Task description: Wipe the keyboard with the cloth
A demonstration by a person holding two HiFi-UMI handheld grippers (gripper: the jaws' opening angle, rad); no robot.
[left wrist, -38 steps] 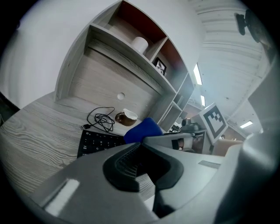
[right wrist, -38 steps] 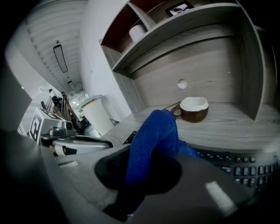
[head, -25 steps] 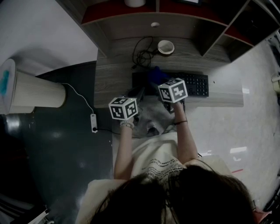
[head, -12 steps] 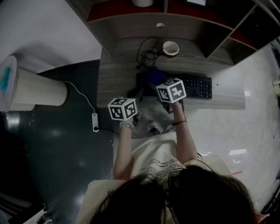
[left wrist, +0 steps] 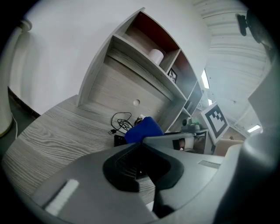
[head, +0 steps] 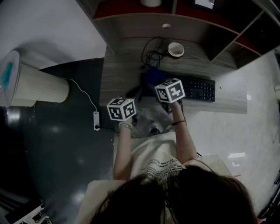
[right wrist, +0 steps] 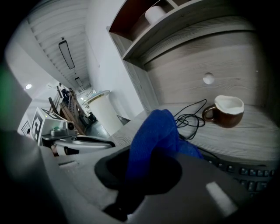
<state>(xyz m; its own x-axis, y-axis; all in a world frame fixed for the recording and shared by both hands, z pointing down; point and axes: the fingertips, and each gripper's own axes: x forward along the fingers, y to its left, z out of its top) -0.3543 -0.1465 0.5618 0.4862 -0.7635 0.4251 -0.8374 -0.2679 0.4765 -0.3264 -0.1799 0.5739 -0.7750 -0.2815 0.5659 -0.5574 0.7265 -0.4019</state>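
Observation:
A black keyboard [head: 197, 89] lies along the front of the grey wooden desk [head: 118, 74]. My right gripper [head: 162, 85] is over the keyboard's left end, shut on a blue cloth [head: 153, 75]. In the right gripper view the cloth [right wrist: 155, 131] rises bunched from between the jaws, with keyboard keys [right wrist: 245, 175] at the lower right. My left gripper [head: 131, 97] hovers by the desk's front edge, left of the keyboard. Its jaws [left wrist: 141, 141] meet with nothing between them. From there the cloth [left wrist: 144, 129] and the right gripper's marker cube [left wrist: 215, 120] show ahead.
A brown mug [head: 176, 49] and a coiled black cable [head: 151, 54] sit behind the keyboard, under the shelf unit [head: 175, 13]. On the dark floor to the left stand a white cylinder [head: 35, 87] and a power strip [head: 96, 121]. The person's chair is close to the desk.
The right gripper with the cloth has crept slightly left along the keyboard. The head camera has shifted a little; the left gripper has hardly moved.

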